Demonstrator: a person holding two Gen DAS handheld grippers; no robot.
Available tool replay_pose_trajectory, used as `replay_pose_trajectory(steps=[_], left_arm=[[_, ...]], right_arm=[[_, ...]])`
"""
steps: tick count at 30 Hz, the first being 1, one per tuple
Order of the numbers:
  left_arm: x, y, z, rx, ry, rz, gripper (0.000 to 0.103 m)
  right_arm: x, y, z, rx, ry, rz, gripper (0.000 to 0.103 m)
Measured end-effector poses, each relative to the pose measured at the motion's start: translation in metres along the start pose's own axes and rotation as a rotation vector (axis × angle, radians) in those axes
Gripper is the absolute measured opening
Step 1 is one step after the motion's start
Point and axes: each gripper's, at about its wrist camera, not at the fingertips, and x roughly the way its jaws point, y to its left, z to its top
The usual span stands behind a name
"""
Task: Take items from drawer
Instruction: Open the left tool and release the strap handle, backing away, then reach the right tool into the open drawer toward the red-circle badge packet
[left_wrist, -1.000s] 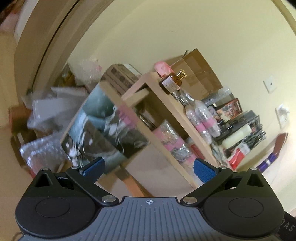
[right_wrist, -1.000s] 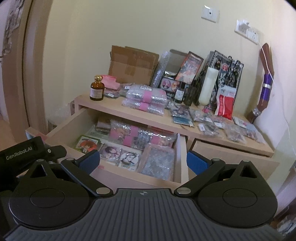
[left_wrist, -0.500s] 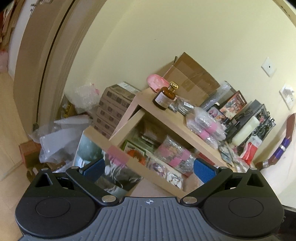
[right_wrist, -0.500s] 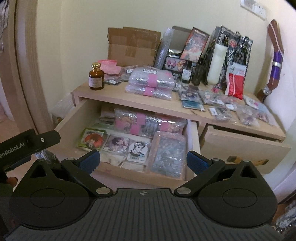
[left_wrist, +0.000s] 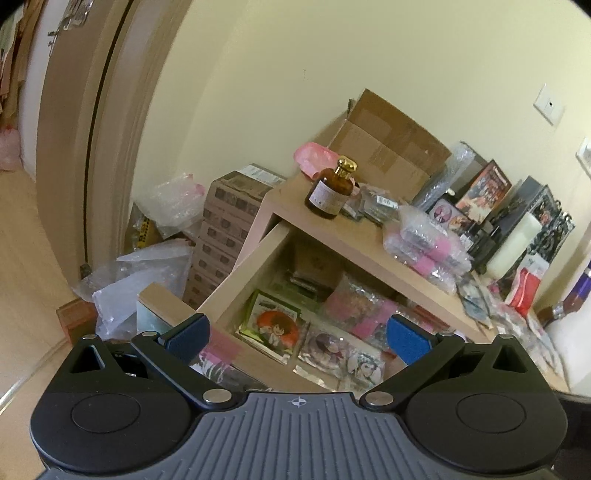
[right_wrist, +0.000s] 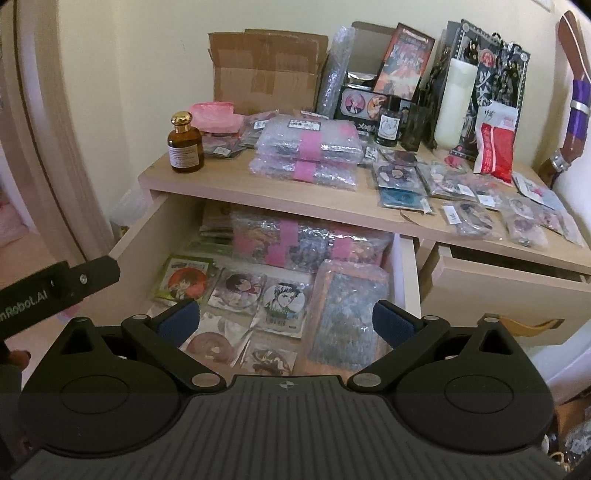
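The left drawer (right_wrist: 136, 236) of a light wood desk stands pulled open. It holds bubble-wrapped packs with pink tape (right_wrist: 295, 243), round anime badges in sleeves (right_wrist: 282, 299), a green card with an orange-haired figure (right_wrist: 184, 282) and a flat bubble-wrapped pack (right_wrist: 347, 314). My right gripper (right_wrist: 284, 321) is open and empty, above the drawer's front. My left gripper (left_wrist: 297, 338) is open and empty, at the drawer's front left corner; the drawer (left_wrist: 243, 280) and green card (left_wrist: 275, 323) show there too. The left gripper's body (right_wrist: 55, 291) shows at the left edge of the right wrist view.
The desk top (right_wrist: 258, 188) carries a brown bottle with a gold cap (right_wrist: 185, 144), wrapped packs (right_wrist: 308, 144), a cardboard box (right_wrist: 266, 70), a white candle (right_wrist: 456, 103), a red pouch (right_wrist: 495, 151) and several badges. The right drawer (right_wrist: 491, 284) is slightly open. Boxes and plastic bags (left_wrist: 155, 254) sit beside a door frame.
Both grippers have moved closer to and tilted down over the open drawer. The left view has swung from a tilted side view to face into the drawer. Both stay open.
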Motion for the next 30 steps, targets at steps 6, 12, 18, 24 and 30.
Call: replay_pose_trajectory(steps=[6, 12, 18, 24, 30], left_arm=[[-0.002, -0.001, 0.001, 0.029, -0.03, 0.047, 0.103], [0.0, -0.006, 0.008, 0.054, -0.042, 0.08, 0.103], [0.002, -0.012, 0.016, 0.083, -0.053, 0.112, 0.103], [0.005, -0.02, 0.023, 0.106, -0.077, 0.135, 0.103], [0.008, -0.027, 0.029, 0.125, -0.081, 0.13, 0.103]], right_arm=[[0.016, -0.003, 0.005, -0.016, 0.036, 0.025, 0.103], [0.034, -0.003, 0.009, -0.024, 0.09, 0.066, 0.103], [0.056, -0.003, 0.014, -0.034, 0.146, 0.116, 0.103], [0.075, -0.001, 0.018, -0.032, 0.191, 0.165, 0.103], [0.088, 0.006, 0.023, -0.052, 0.206, 0.188, 0.102]])
